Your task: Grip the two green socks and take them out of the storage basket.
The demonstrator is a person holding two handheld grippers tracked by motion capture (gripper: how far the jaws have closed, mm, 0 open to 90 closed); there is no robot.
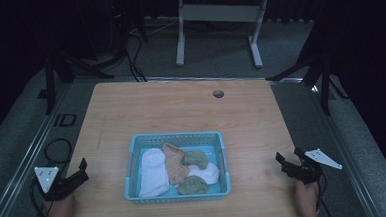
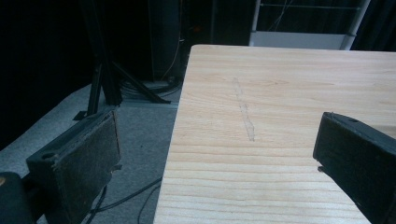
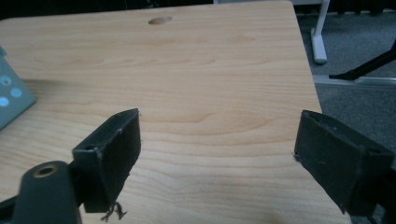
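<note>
Pale woodgrain worktop (image 1: 181, 109), perforated blue plastic basket (image 1: 175, 138) of soft crumpled socks (image 1: 153, 171) in the middle. Left claw (image 1: 81, 170) and right claw (image 1: 289, 161) both gape apart, nothing held.

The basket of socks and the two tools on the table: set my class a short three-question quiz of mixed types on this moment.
1. True or false: both tools, the left tool and the right tool, stand open and hold nothing.
2. Multiple choice: where do the socks lie? A) scattered on the table B) in the blue basket C) in the left tool
3. Fill in: in the high view, the large white sock lies at the basket's ____ side.

Key: 1 true; 2 B; 3 left
</note>
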